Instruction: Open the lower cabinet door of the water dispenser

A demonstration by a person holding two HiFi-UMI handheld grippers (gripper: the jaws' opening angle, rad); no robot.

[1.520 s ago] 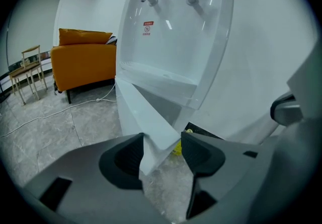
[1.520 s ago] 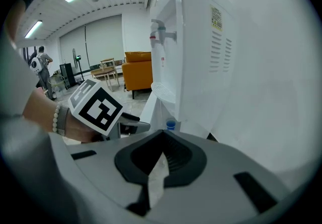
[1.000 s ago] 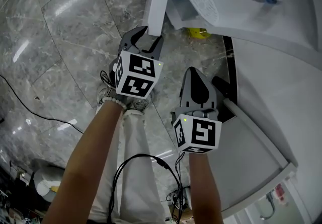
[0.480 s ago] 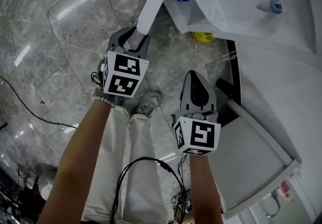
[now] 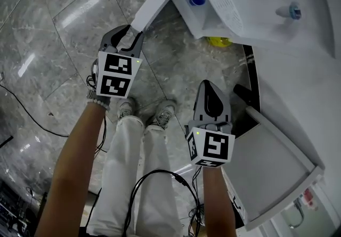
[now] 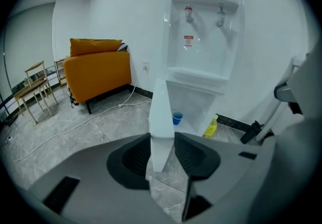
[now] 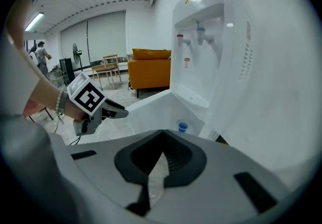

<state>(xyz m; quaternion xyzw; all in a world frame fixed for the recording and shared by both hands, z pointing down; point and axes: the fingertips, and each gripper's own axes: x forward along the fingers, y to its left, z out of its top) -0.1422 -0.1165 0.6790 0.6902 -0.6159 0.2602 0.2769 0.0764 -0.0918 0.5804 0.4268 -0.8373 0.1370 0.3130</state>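
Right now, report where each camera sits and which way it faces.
Head view: on the head, looking steeply down; shows forearms, legs, left gripper, right gripper.
Left gripper view: rides it, faces the water dispenser; jaws, which have just been closing, pinch the cabinet door.
Right gripper view: rides it, faces the dispenser; jaws shut, empty; left hand shows.
Shared: both gripper views show the blue cup.

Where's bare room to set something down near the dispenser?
Free: the floor between the open door and the sofa; the cabinet shelf beside the blue cup. Crowded: the bottle corner and around the shoes.
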